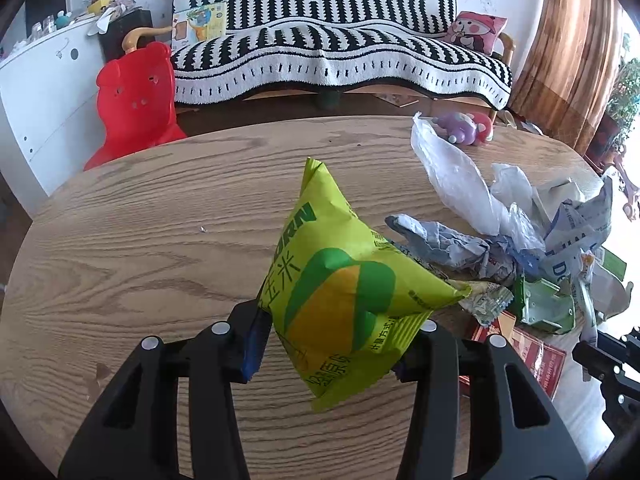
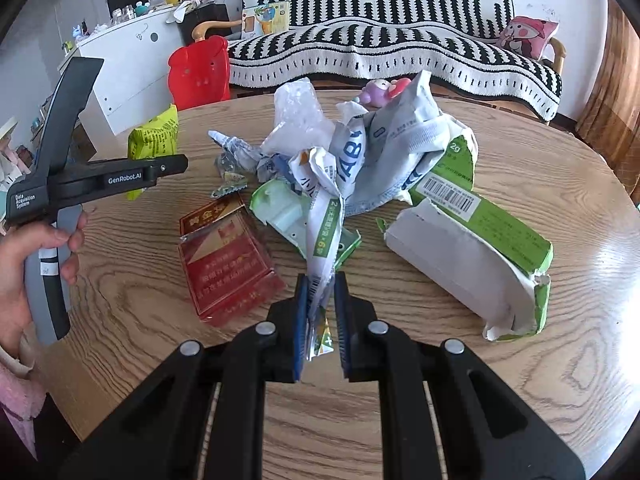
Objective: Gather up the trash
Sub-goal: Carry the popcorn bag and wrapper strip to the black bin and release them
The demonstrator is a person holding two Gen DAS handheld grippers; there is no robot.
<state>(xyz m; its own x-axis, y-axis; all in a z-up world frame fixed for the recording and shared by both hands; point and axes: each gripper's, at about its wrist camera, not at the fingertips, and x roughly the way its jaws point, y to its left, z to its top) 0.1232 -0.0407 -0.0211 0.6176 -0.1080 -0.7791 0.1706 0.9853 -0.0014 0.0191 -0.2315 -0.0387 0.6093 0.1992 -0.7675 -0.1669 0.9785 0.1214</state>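
My left gripper (image 1: 332, 356) is shut on a puffy yellow-green corn snack bag (image 1: 340, 284) and holds it above the wooden table (image 1: 160, 220); the bag also shows in the right wrist view (image 2: 154, 140). My right gripper (image 2: 320, 320) is shut on the lower end of a crumpled white-and-green wrapper strip (image 2: 326, 232) that leads into the trash pile (image 2: 360, 148). The pile holds a clear plastic bag (image 2: 296, 116), white-blue packaging and a torn green-white box (image 2: 480, 232). A red cigarette pack (image 2: 228, 264) lies left of my right gripper.
A purple-pink toy (image 2: 382, 90) sits at the table's far edge. A red plastic chair (image 1: 136, 100) stands beyond the table on the left. A sofa with a black-white striped cover (image 1: 340, 52) is behind. A white cabinet (image 1: 40, 92) is far left.
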